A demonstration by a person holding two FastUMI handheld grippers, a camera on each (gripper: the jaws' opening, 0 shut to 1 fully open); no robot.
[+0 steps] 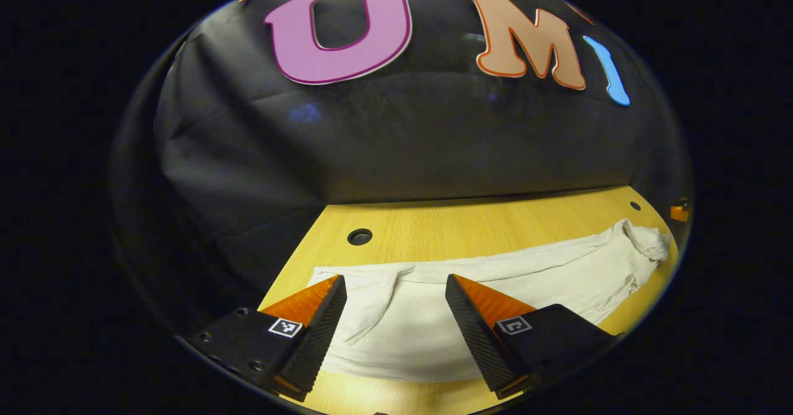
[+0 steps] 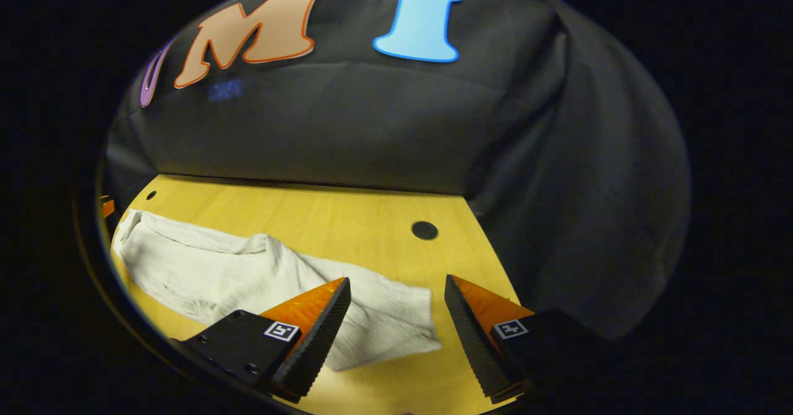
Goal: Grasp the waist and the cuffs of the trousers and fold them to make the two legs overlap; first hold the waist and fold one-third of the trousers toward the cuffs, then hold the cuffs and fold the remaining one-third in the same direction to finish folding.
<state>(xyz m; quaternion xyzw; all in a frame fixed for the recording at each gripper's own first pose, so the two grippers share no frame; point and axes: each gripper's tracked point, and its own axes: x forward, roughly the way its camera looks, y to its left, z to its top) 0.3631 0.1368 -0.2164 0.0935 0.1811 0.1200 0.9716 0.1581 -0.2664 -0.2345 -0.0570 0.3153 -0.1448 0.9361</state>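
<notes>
Two grippers hang over the white trousers point(image 1: 495, 279), one at each end, and neither has a hold yet. In the left gripper view my left gripper point(image 1: 396, 316) stands spread wide above the broad end of the cloth, which I take for the waist, with a loose flap lying just inside its left finger. In the right gripper view my right gripper point(image 2: 396, 316) is likewise spread, poised over the narrow squared-off end point(image 2: 396, 322), by my reading the cuffs. The trousers lie lengthwise on the wooden table point(image 2: 322, 217), close to its front edge, well apart from the black cloth wall behind.

I judge the step in hand to be the first grasp, before the legs are laid one over the other. To do it well I would bring each gripper down until the lower finger slides under the hem, taking all layers together rather than the top ply alone. At the waist I would catch the flap in the bite too, or it will trail. Both ends should rise evenly, keeping the cloth taut between them so the legs line up edge to edge.
</notes>
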